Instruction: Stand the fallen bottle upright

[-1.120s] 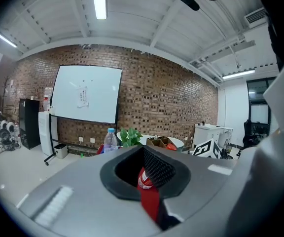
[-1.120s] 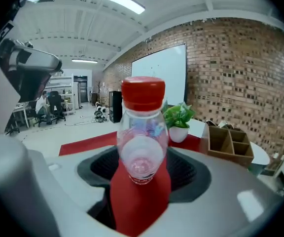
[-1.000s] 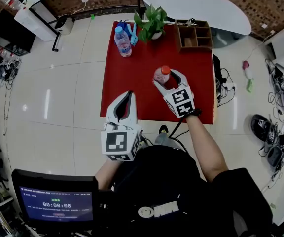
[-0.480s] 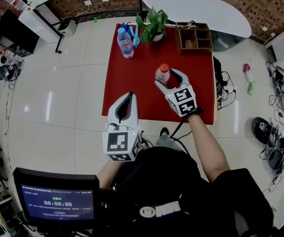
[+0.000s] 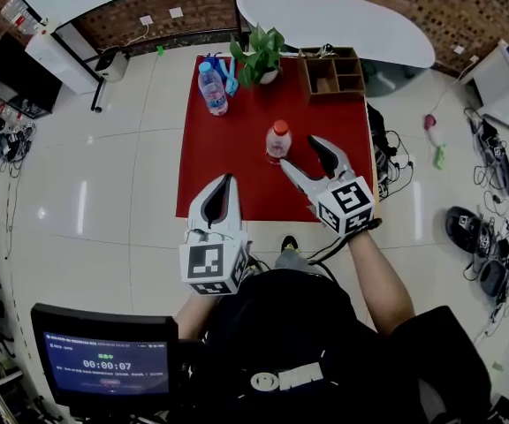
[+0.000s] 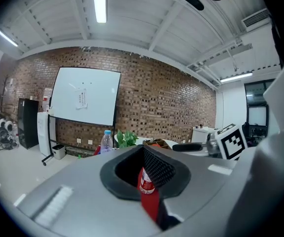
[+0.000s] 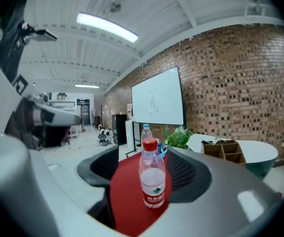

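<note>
Red-capped bottle [image 5: 277, 140]: upright mid red worktop [image 5: 224, 162], let go within the last second; task looks done.
Left gripper [image 5: 227, 182]: near edge, fingers nearly closed, empty.
Right gripper [image 5: 297, 151]: backed off, fingers wide, bottle just ahead, untouched.
Far end: blue-capped bottle [image 5: 210, 87], plant [image 5: 256, 53], wooden organiser [image 5: 331, 71].
Unclear: blue objects [image 5: 229, 76] beside plant; label print too small.

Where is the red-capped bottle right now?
In the head view's centre, the red-capped bottle stands upright on the red table, just ahead and left of the open right gripper, not touching it.
</note>
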`<state>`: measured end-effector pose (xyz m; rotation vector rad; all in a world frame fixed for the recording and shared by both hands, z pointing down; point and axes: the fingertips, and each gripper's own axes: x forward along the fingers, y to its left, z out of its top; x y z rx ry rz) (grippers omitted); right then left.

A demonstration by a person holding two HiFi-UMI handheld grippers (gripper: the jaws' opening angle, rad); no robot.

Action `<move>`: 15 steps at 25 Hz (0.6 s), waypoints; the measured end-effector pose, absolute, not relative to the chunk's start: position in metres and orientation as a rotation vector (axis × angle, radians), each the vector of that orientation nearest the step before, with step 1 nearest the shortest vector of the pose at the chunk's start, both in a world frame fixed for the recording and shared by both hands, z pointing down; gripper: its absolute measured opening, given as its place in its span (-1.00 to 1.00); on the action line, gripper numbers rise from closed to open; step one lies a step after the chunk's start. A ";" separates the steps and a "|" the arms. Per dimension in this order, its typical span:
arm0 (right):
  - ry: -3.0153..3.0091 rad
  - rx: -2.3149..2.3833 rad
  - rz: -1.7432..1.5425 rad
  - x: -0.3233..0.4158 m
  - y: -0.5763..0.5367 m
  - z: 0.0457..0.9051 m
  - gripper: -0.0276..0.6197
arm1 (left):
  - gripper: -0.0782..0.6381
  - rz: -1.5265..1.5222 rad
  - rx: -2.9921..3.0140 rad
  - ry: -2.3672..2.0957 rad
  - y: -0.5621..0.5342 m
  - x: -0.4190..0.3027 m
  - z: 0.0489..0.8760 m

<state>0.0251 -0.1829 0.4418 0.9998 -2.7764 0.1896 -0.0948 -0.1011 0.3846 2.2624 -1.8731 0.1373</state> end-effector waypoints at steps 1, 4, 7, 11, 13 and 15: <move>-2.814 1.007 0.199 0.029 -0.175 0.427 0.03 | -0.76 0.134 2.266 -1.868 -0.100 -0.093 0.384; -2.857 1.117 0.190 0.046 -0.156 0.394 -0.48 | -0.76 0.125 2.285 -1.840 -0.098 -0.084 0.386; -2.828 1.198 0.193 0.057 -0.133 0.389 -0.90 | -0.76 0.122 2.319 -1.797 -0.095 -0.071 0.385; -2.769 1.224 0.281 0.062 -0.107 0.409 -0.90 | -0.76 0.122 2.353 -1.743 -0.089 -0.057 0.384; -2.763 1.228 0.311 0.063 -0.101 0.413 -0.90 | -0.76 0.124 2.360 -1.726 -0.087 -0.053 0.385; -2.771 1.224 0.314 0.062 -0.097 0.413 -0.90 | -0.76 0.130 2.361 -1.716 -0.085 -0.053 0.388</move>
